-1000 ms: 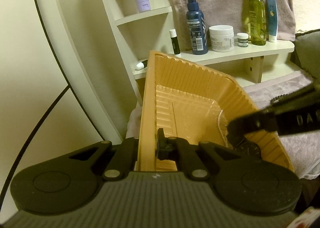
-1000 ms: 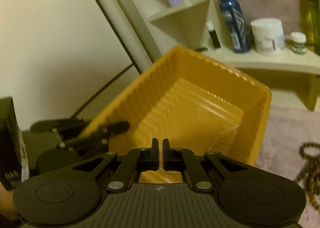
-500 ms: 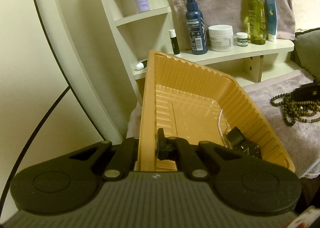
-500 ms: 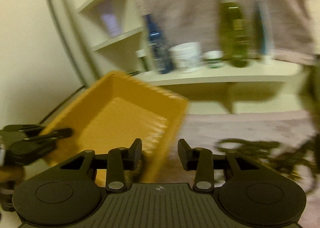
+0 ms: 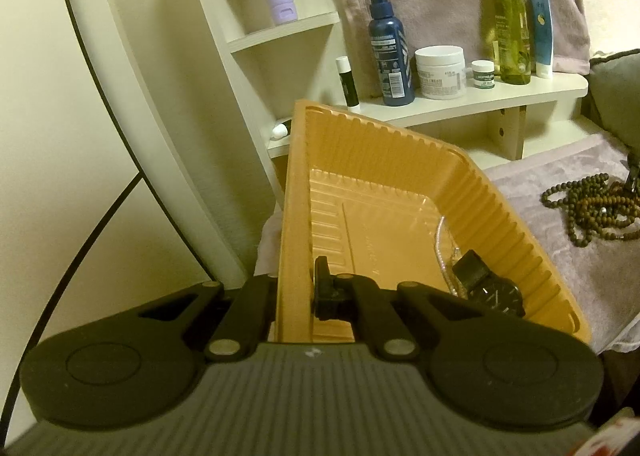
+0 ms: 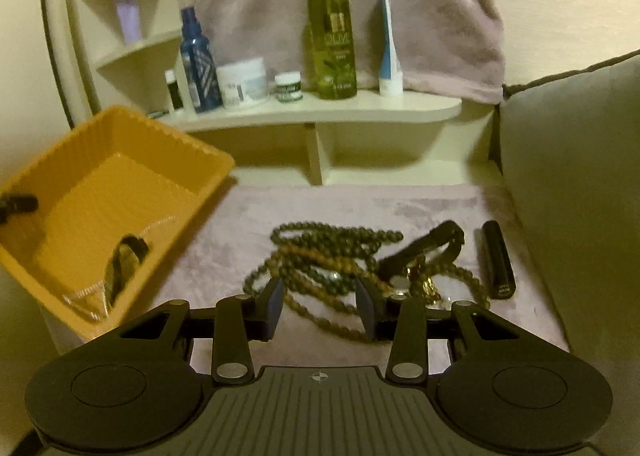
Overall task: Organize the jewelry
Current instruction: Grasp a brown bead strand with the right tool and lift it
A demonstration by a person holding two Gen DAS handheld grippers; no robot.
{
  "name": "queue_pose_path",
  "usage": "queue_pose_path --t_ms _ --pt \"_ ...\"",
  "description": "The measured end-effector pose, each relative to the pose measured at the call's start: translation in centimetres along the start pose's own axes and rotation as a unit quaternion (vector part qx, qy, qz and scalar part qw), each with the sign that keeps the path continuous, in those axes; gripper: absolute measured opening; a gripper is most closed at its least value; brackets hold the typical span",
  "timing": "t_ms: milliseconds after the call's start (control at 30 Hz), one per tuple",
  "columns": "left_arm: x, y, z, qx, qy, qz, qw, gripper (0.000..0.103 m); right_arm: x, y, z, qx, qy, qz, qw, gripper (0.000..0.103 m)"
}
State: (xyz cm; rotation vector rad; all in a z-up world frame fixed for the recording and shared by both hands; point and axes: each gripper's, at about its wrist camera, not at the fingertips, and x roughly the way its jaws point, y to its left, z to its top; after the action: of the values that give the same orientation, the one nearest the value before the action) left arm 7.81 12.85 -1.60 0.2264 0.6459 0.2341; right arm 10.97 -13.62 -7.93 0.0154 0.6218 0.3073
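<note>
My left gripper (image 5: 296, 292) pinches the near wall of the yellow tray (image 5: 500, 215), which holds a black watch (image 5: 496, 292); my right gripper (image 6: 320, 304) hovers spread and empty over the tangled bead necklaces (image 6: 320, 256) on the mauve towel (image 6: 420, 203)

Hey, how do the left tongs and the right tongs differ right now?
The left tongs are shut on the side wall of the orange tray; the right tongs are open and hold nothing. The left tongs point into the tray, where a black watch lies; the right tongs point at the beaded necklaces heaped on the pink towel beside the tray. Both tongs are black and angled downward.
</note>
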Motion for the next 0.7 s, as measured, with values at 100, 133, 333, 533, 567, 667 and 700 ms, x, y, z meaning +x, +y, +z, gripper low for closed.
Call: queue_pose_path --t_ms 100,133,333,533,567,667,700 --pt "0.0 0.0 0.0 0.001 0.001 0.000 1.0000 0.003 0.8 0.6 -0.3 -0.012 0.005 0.010 1.000 0.041" --pt "0.0 0.0 0.0 0.001 0.001 0.000 1.0000 0.003 1.0 0.8 -0.3 -0.018 0.005 0.012 1.000 0.041" --pt "0.2 0.0 0.0 0.000 0.004 0.000 1.0000 0.003 3.4 2.1 -0.5 -0.050 0.016 0.016 0.998 0.040" --pt "0.3 0.0 0.0 0.003 0.004 0.000 1.0000 0.003 5.4 3.0 -0.7 -0.084 0.032 0.014 0.996 0.032" --pt "0.3 0.0 0.0 0.003 0.003 -0.001 1.0000 0.003 5.7 3.2 -0.7 -0.093 0.034 0.011 0.995 0.029" --pt "0.3 0.0 0.0 0.006 0.003 -0.001 1.0000 0.003 6.4 3.6 -0.5 -0.114 0.037 0.004 0.993 0.025" --pt "0.2 0.0 0.0 0.006 0.003 -0.001 1.0000 0.003 6.6 3.7 -0.5 -0.119 0.036 0.003 0.992 0.025"
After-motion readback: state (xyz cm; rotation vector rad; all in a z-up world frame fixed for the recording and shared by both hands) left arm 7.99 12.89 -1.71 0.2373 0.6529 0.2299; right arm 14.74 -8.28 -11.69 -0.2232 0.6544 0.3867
